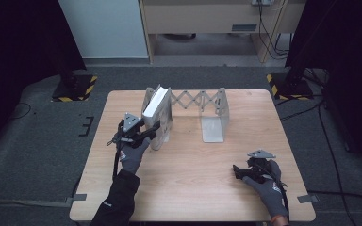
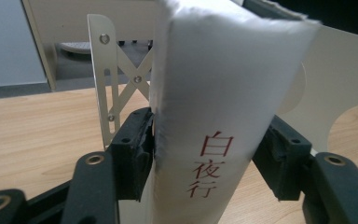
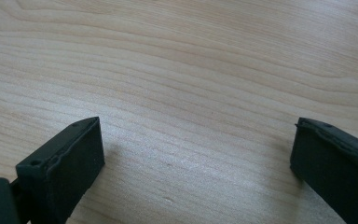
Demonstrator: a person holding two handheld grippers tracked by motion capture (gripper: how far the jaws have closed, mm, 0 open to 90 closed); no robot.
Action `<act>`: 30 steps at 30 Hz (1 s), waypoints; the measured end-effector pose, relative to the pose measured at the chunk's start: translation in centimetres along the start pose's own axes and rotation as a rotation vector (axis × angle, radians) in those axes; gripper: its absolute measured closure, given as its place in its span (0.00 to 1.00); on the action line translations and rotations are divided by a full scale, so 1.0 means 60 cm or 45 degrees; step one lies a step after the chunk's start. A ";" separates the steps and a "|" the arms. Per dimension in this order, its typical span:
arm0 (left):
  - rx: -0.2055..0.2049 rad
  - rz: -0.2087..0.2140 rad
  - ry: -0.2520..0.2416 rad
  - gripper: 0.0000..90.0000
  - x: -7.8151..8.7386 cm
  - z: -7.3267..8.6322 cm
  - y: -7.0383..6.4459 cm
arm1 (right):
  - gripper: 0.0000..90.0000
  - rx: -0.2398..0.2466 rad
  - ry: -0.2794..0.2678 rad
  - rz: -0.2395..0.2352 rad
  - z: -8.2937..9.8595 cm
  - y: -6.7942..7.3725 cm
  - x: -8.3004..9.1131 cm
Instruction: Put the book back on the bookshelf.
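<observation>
Wood-grain table is set on grey carpet, with a pale cabinet at the upper middle of the frame. A white book is clamped at its spine by the left gripper, upright against the metal bookend rack at centre left. The right gripper, lower right, is held wide open over bare wood, nothing gripped.

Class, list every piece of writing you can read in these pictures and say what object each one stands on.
"白夜行": red characters running downward on the white spine of the book, which the left gripper clamps beside the metal bookend rack.
A small white mark on the person's sleeve in the high view: too small to read.
No other writing is legible.
</observation>
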State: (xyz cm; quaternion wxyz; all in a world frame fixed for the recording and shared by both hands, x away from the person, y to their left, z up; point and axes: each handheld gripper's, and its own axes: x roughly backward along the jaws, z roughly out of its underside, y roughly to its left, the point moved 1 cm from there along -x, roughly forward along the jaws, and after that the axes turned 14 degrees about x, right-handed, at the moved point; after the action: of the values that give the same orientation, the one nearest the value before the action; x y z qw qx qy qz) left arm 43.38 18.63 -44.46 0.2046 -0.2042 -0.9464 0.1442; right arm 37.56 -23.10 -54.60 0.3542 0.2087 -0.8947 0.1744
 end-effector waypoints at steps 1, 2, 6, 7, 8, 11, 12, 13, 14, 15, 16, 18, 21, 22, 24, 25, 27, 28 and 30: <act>0.011 -0.001 0.000 0.47 -0.003 0.003 0.001 | 0.03 -0.001 -0.001 -0.002 0.000 0.000 0.000; 0.019 -0.004 0.001 0.47 -0.008 0.006 0.002 | 0.03 0.000 -0.001 -0.002 0.000 0.000 0.000; 0.047 0.008 -0.017 0.46 -0.016 0.013 0.005 | 0.03 0.000 0.000 -0.001 0.000 0.000 0.000; 0.044 0.007 -0.022 0.46 -0.016 0.014 0.005 | 0.03 0.000 0.000 -0.001 0.000 0.000 0.000; 0.035 0.010 -0.023 0.46 -0.015 0.016 0.005 | 0.03 0.000 -0.001 -0.001 0.000 0.000 0.000; 0.009 0.013 0.006 0.46 -0.007 0.024 0.007 | 0.03 0.001 0.000 -0.001 0.000 0.000 0.000; 0.007 0.016 0.010 0.46 -0.003 0.028 0.009 | 0.03 0.000 0.000 0.000 0.000 0.000 0.000; 0.002 0.019 0.021 0.46 0.001 0.032 0.010 | 0.03 -0.001 0.000 0.000 0.000 0.000 0.000; -0.001 0.021 0.028 0.47 0.005 0.036 0.012 | 0.03 0.000 0.000 -0.001 0.000 0.000 0.000; -0.002 0.024 0.036 0.47 0.007 0.038 0.012 | 0.03 0.000 0.000 -0.001 0.000 0.000 0.000; -0.003 0.028 0.035 0.47 0.008 0.040 0.013 | 0.03 0.003 0.000 -0.002 0.000 0.000 0.000; 0.015 0.028 0.035 0.49 0.010 0.042 0.013 | 0.03 -0.001 0.000 0.000 0.000 0.000 0.000; 0.023 0.032 0.038 0.50 0.008 0.042 0.010 | 0.03 -0.001 0.000 0.003 0.000 0.000 0.000; 0.017 0.030 0.038 0.50 0.006 0.042 0.008 | 0.03 -0.001 0.000 0.003 0.000 0.000 0.000; 0.020 0.029 0.039 0.49 0.004 0.043 0.005 | 0.03 -0.001 0.000 0.002 0.000 0.000 0.000; 0.016 0.027 0.039 0.49 0.003 0.044 0.003 | 0.03 -0.001 0.000 0.002 0.000 0.000 0.000; 0.021 0.026 0.040 0.49 0.001 0.044 0.000 | 0.03 -0.001 0.000 0.002 0.000 0.000 0.000; 0.031 0.026 0.035 0.48 -0.001 0.045 -0.001 | 0.03 -0.001 0.000 0.002 0.000 0.000 0.000; 0.039 0.026 0.033 0.47 -0.006 0.045 -0.005 | 0.03 -0.001 0.000 0.003 0.000 0.000 0.000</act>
State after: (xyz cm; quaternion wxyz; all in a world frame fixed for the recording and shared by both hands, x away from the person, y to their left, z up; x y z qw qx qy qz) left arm 42.36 17.71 -46.81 0.2184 -0.2124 -0.9392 0.1581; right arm 37.55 -23.09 -54.60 0.3542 0.2077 -0.8950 0.1746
